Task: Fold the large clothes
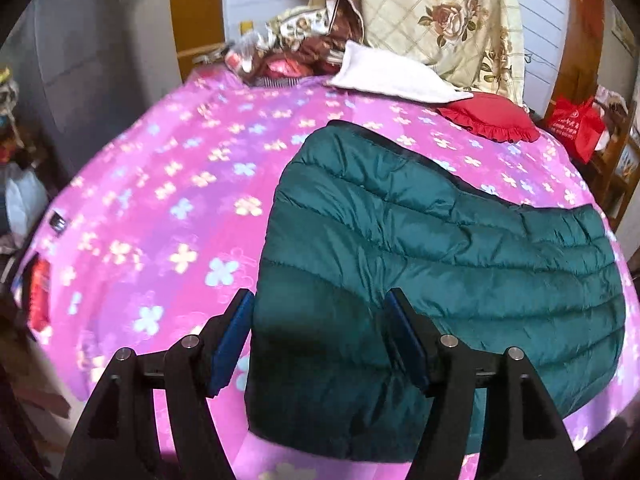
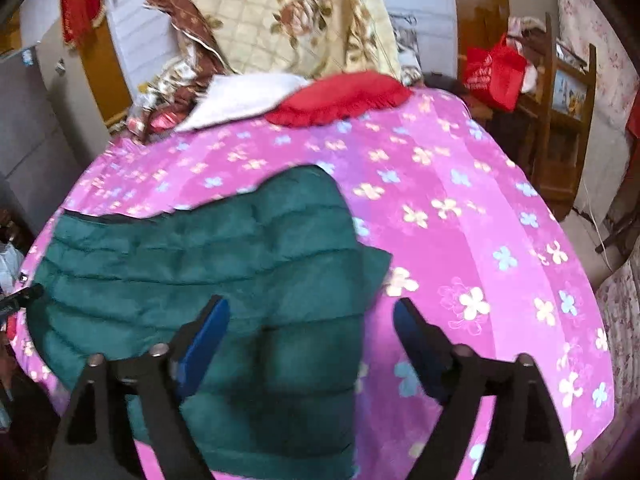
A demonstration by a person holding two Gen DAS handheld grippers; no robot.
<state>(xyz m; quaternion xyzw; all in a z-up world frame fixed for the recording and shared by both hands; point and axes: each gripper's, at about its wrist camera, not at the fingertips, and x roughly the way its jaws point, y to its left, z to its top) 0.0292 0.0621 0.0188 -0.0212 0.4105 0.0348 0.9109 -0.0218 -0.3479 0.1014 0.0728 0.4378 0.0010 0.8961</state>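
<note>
Left wrist view — left claw (image 1: 320, 336) spread wide, right claw (image 2: 310, 338) likewise, both empty above green puffer jacket (image 1: 420, 248)

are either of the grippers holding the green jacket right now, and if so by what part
Neither. The left gripper and right gripper are both open above the green puffer jacket; no pad presses on it.

No lettering can be read in either view. The red plastic carrier bag (image 1: 576, 126) beside the bed carries a pale round emblem with lines of print under it, too small and blurred to make out; in the right wrist view the same bag (image 2: 494, 74) shows only faint pale marks. A small dark tag (image 1: 59, 222) on the pink flowered bedspread (image 1: 160, 184) has pale stripes, not legible as letters.
</note>
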